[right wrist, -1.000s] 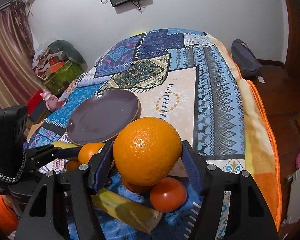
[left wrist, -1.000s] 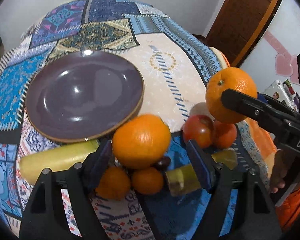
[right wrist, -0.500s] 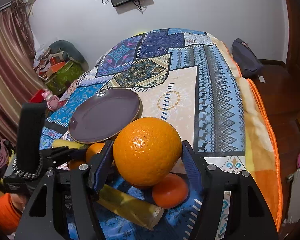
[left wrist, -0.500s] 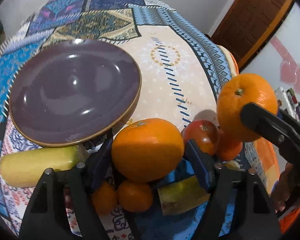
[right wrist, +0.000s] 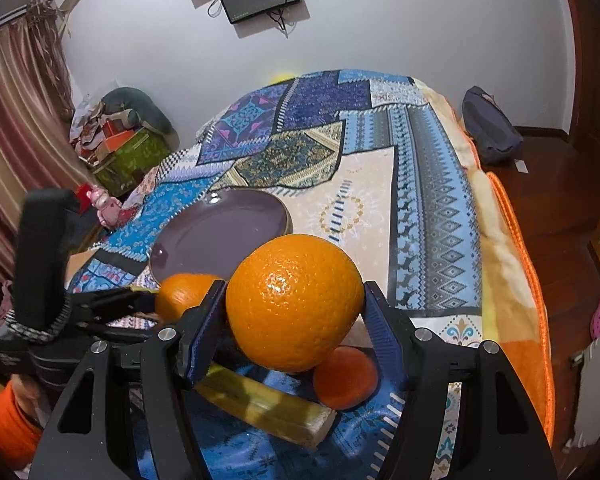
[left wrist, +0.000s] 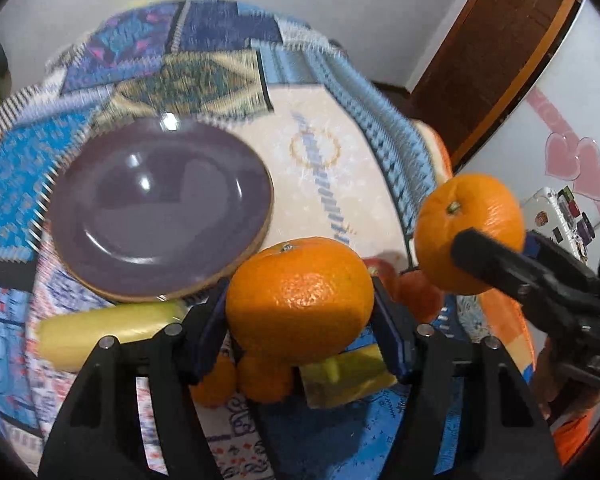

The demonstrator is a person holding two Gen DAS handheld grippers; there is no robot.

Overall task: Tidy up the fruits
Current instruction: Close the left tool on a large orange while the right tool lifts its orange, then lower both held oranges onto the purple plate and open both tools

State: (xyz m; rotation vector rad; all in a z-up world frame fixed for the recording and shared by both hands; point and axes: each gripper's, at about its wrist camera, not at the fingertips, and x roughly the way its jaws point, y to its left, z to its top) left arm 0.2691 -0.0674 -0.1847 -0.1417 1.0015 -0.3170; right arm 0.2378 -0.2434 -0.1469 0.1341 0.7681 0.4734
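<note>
1. In my left wrist view, the left gripper (left wrist: 300,320) now has its fingers pinching a large orange (left wrist: 300,300) at lower centre. A second ago those fingers stood wider, either side of it; they have since closed in until the pads press its flanks.
2. The orange also looks lifted clear of the small fruit below it: two little tangerines (left wrist: 260,380) and a yellow-green cut piece (left wrist: 348,376) sit lower in the frame than before.
3. My right gripper (right wrist: 296,320) is unchanged, its fingers pinching a second orange (right wrist: 296,304) held above the bed, over a tangerine (right wrist: 346,378) and a yellow stick of fruit (right wrist: 268,408).
4. At centre left, beyond my left fingers, lies a pale yellow-green fruit (left wrist: 108,328) on the patterned blanket (left wrist: 340,200).
5. Farther, upper left, the purple plate (left wrist: 160,208) is bare.
6. As I judge it, both oranges are now in hand, so the grasping step is done and carrying them to the plate comes next; the small fruit remains unsorted.
</note>
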